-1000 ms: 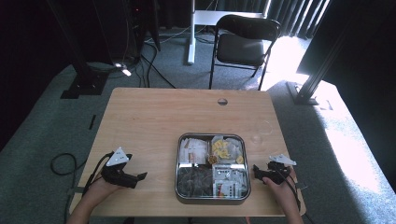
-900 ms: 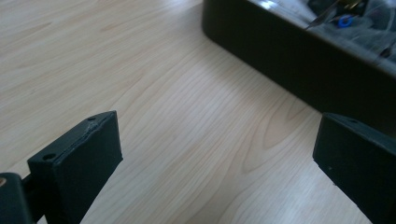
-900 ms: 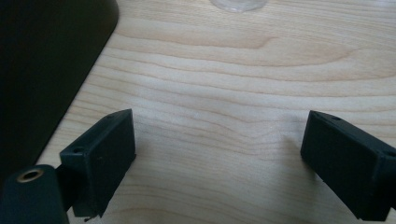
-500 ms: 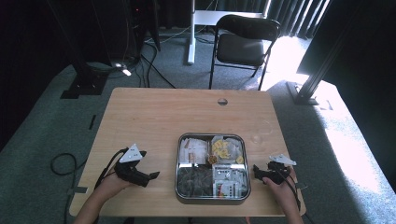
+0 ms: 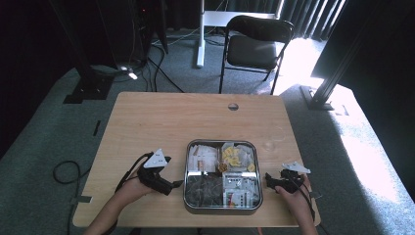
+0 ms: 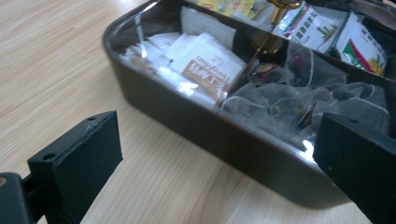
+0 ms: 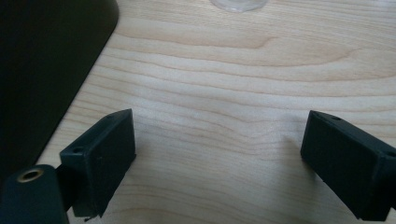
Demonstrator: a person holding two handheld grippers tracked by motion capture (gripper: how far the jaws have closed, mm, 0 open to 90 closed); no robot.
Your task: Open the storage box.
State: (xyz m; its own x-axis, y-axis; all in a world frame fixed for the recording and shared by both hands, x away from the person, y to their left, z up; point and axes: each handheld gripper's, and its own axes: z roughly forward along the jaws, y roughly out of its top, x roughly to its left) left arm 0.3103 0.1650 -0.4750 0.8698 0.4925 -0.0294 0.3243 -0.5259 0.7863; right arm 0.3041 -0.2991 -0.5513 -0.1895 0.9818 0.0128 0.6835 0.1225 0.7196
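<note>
High view | my left hand-held gripper [image 5: 177, 184], jaws apart, sits just beside the left wall of the dark metal compartment tin of tea bags [image 5: 187, 193] on the pale wooden counter [image 5: 161, 117] | my right hand-held gripper [image 5: 267, 180], jaws apart, rests near the tin's right wall.

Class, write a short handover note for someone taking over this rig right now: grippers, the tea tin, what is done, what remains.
Left gripper: open, empty, jaws pointed at the tea tin, close to its left wall.
Right gripper: open, empty, low over the table right of the tin.
Tin: near edge of the table, clear lid shut, tea bags sorted in compartments.
Done: nothing gripped.
Left: probably hold the tin and open it.
</note>
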